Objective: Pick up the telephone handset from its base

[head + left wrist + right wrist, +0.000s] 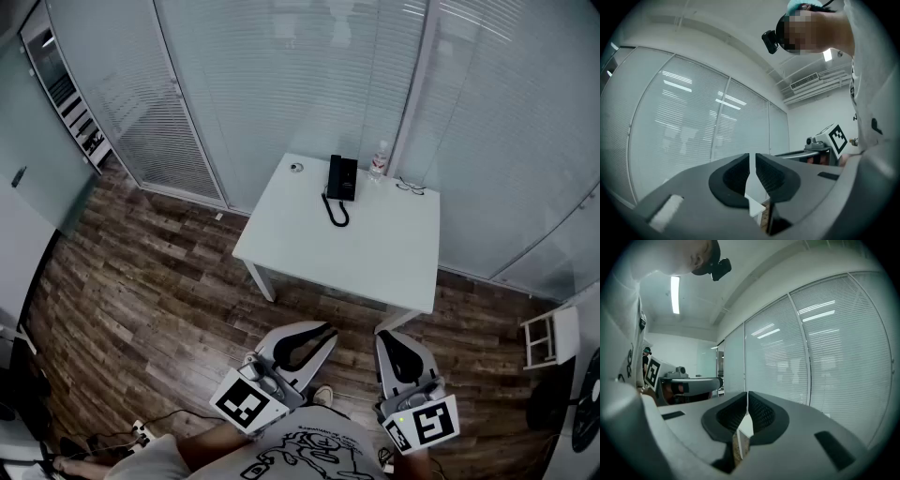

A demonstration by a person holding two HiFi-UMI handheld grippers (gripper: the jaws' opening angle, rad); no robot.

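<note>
Across the room, at the far edge of the table [375, 258], the handset [335, 176] rests on its base [349, 178], well out of reach. Left gripper [314, 339] and right gripper [398, 349] are closed on nothing (level, near the body), probably awaiting the approach.

An office: blind-covered glass partition walls [281, 84] across the top, a black desk telephone [341, 178] on a white rectangular table [375, 262] mid-frame.

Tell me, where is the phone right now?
In the head view, the black telephone sits near the far edge of the white table, just left of a clear bottle.
</note>
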